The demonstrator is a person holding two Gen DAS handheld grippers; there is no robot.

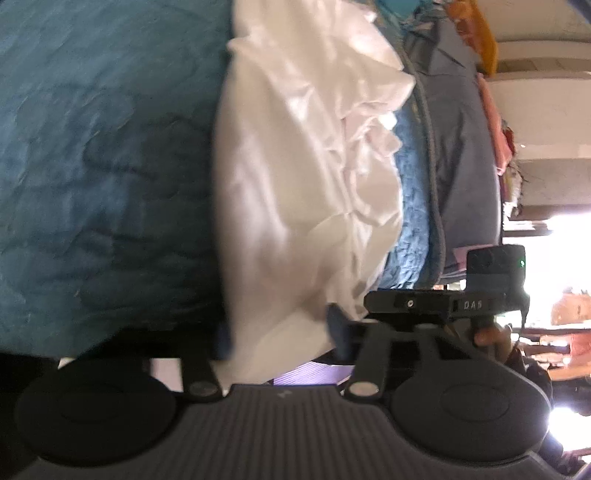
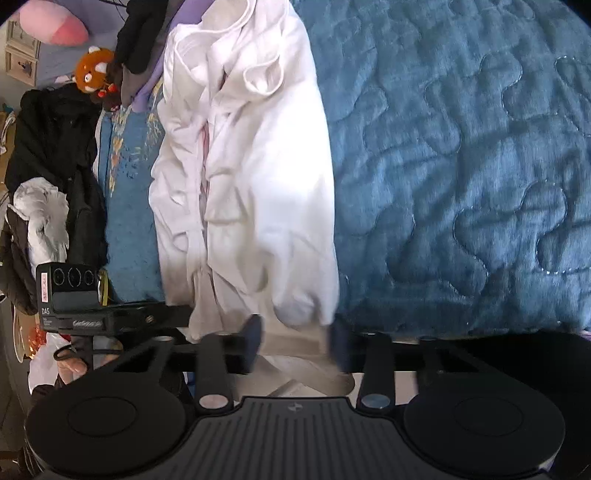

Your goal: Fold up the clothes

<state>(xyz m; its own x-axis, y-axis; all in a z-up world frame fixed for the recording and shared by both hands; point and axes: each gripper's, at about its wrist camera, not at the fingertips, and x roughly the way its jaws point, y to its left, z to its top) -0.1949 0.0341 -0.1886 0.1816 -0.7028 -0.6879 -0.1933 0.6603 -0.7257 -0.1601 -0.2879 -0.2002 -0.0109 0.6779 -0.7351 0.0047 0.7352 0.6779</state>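
Down at the near edge of a bed [image 2: 461,184] under a quilted teal velvet bedspread [image 1: 92,184]: a long, crumpled white cotton garment [image 2: 258,177], stretched from the near edge toward the far side, bedspread bare to its right in the right wrist view.

Left claw [image 1: 280,332]: dark blue fingers [image 1: 338,328] on either side of the garment's near hem, white cloth bunched in the gap and hanging below; picture blurred, but pads seemingly pressed on the fabric, so clamped on the garment.

Right claw [image 2: 295,339]: dark blue pads [image 2: 253,332] narrowly apart, with a fold of the same garment's near end between them and more cloth trailing underneath toward the camera; clamped on it as well, as far as the blur allows.

Both claws side by side at the same near end of the garment, each visible from the other's camera as a black bar with a small black camera box [image 2: 70,291].

Far left in the right wrist view: a black jacket [image 2: 55,147] heaped with a white crumpled cloth [image 2: 40,221], an orange plush toy [image 2: 94,68], a pink pillow [image 2: 55,27].

Right of the garment in the left wrist view: a grey folded blanket [image 1: 465,147], then a pile of mixed clothes against a pale wall.

A fingertip [image 1: 487,336] showing behind the right claw's bar.
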